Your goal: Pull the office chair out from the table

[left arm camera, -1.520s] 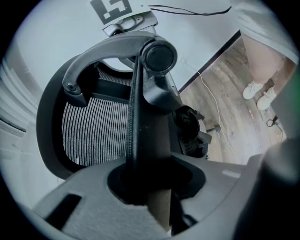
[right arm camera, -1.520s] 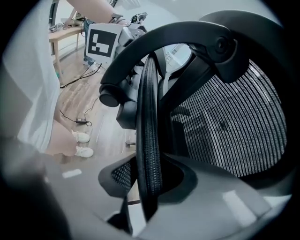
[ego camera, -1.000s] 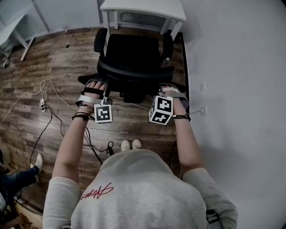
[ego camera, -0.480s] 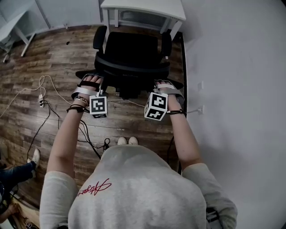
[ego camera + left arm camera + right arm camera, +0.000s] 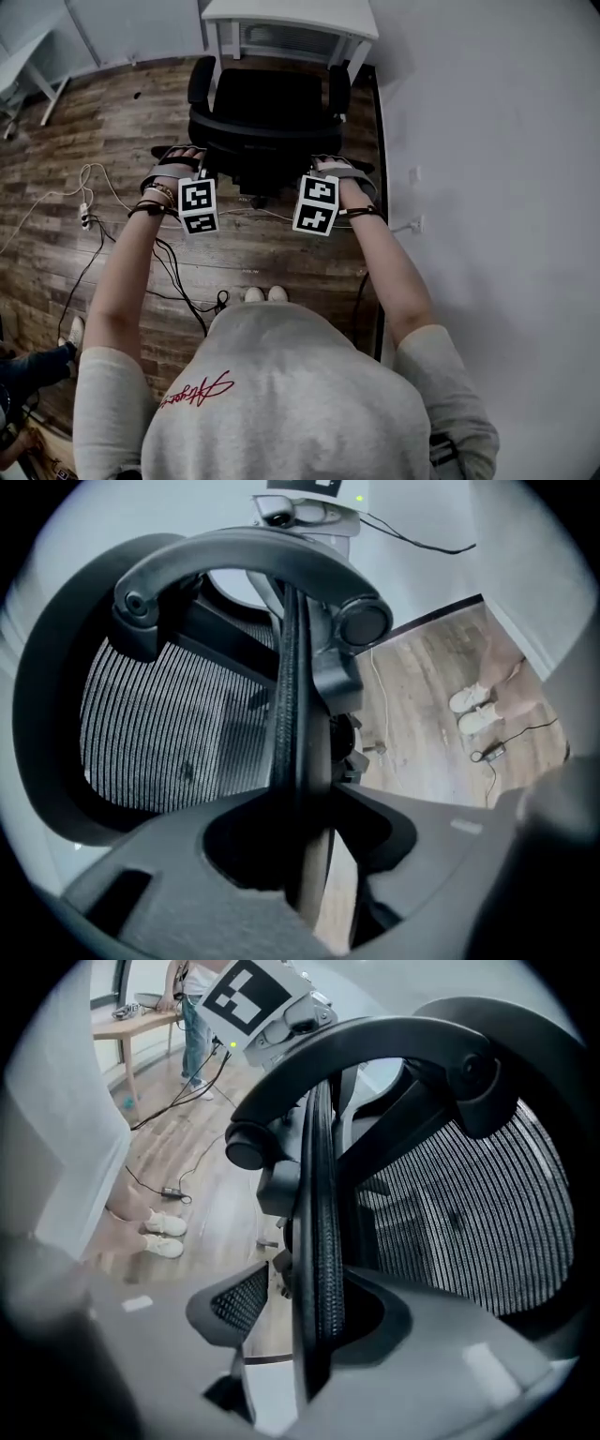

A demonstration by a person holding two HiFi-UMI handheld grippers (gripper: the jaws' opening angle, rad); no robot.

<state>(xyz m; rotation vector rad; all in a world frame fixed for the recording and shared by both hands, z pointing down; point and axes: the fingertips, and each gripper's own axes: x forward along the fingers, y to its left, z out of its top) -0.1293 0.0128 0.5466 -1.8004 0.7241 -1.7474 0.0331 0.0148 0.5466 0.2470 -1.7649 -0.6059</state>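
The black office chair (image 5: 262, 112) stands on the wood floor, its seat facing the white table (image 5: 281, 14). Both grippers are at the top of its mesh backrest. My left gripper (image 5: 192, 155) (image 5: 309, 855) straddles the backrest rim (image 5: 295, 714). Its jaws have just been opening, and floor shows through a gap beside the rim. My right gripper (image 5: 323, 161) (image 5: 300, 1326) also has the rim (image 5: 323, 1194) between its jaws. They have just been opening wide, leaving a gap on the left side.
A white wall (image 5: 487, 141) with a socket (image 5: 412, 225) runs close along the chair's right. Cables (image 5: 94, 202) trail over the floor at the left. The person's shoes (image 5: 262, 294) stand behind the chair. Another table's leg (image 5: 28, 66) is at the far left.
Both hands and the chair's back sit slightly higher and further left in the head view. The left gripper's marker cube has tipped so that its face shows more squarely.
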